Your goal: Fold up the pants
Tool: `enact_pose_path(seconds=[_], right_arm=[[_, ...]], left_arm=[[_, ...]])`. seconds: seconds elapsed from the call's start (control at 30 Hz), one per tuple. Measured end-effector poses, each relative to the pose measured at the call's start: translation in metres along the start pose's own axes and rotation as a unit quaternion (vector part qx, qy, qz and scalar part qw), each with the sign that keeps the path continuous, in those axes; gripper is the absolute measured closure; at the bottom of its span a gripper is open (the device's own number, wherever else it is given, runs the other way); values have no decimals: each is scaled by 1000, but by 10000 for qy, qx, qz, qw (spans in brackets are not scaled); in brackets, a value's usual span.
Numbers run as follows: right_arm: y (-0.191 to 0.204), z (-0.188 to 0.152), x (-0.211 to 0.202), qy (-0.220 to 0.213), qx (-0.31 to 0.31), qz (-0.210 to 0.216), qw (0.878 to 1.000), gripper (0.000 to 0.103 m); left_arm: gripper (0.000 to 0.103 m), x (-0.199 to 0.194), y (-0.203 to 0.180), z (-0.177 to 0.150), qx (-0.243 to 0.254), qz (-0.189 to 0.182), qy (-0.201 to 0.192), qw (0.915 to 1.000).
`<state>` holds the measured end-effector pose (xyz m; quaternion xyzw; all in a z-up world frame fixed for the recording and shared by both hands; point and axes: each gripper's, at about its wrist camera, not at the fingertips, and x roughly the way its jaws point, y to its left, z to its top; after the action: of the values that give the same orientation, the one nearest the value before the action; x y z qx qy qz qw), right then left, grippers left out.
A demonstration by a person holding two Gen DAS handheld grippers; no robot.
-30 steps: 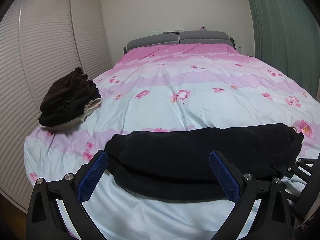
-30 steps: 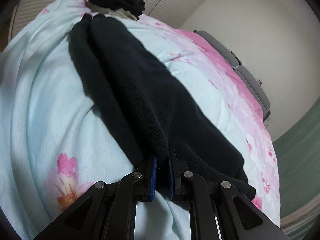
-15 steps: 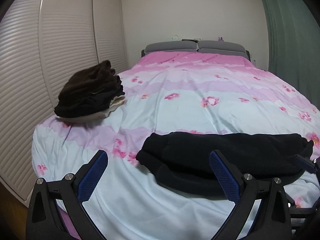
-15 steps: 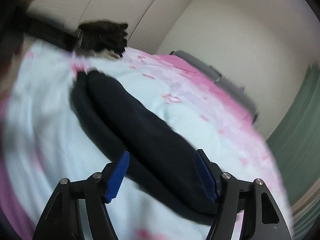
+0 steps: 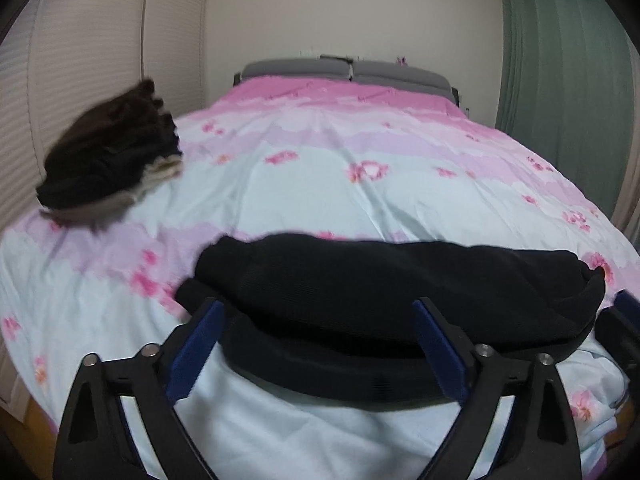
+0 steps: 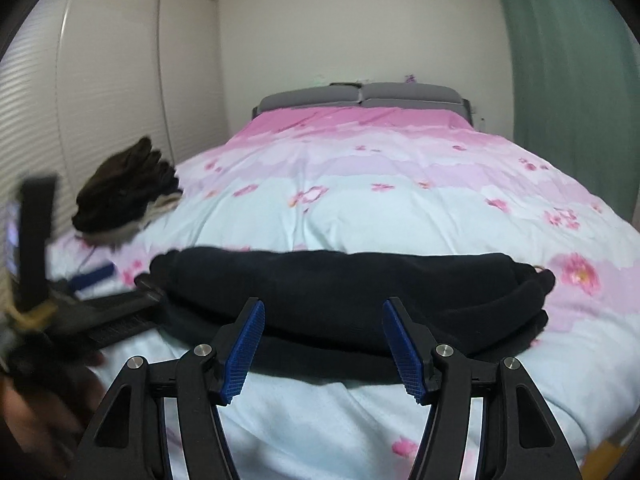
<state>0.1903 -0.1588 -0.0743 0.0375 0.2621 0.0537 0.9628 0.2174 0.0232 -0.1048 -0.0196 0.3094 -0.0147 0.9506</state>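
Note:
Black pants [image 5: 392,296] lie folded lengthwise into a long band across the near end of the bed; they also show in the right wrist view [image 6: 352,292]. My left gripper [image 5: 316,344] is open and empty, its blue pads just above the band's near edge, toward its left end. My right gripper [image 6: 324,348] is open and empty, at the near edge of the band, about its middle. The left gripper also shows at the left of the right wrist view [image 6: 92,276], blurred.
A stack of folded dark clothes [image 5: 108,164] sits at the bed's left edge. The pink and pale blue flowered duvet [image 5: 360,152] covers the bed. White louvred closet doors [image 5: 72,80] stand on the left, a green curtain [image 5: 560,80] on the right.
My right gripper let go of the pants' end, opened and swung round to face the bed's head. My left gripper drew back, then came close to the pants again.

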Motion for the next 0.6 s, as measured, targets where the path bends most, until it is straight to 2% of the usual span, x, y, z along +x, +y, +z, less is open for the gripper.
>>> enact_pose_path(seconds=[0.13,0.37,0.47,0.57,0.6], right_arm=[[-3,2,-7,-104,60,-51,9999,41],[-19,1,4,27,329,-25,9995,41],[-28,-1,14,150,495,-9,9987,41],[-35,-4,19,216,625,8,9978,41],[-37,-4,20,226,651,9,9976,41]], left_arm=[[26,22,4,-8,-263,-61,317,9991],[31,46,9,-11,-552,-182,583,9966],[40,52,11,-7,-664,-234,598,9957],[54,52,17,-3,-846,-211,477,9951],[62,53,18,-3,-868,-199,472,9949]])
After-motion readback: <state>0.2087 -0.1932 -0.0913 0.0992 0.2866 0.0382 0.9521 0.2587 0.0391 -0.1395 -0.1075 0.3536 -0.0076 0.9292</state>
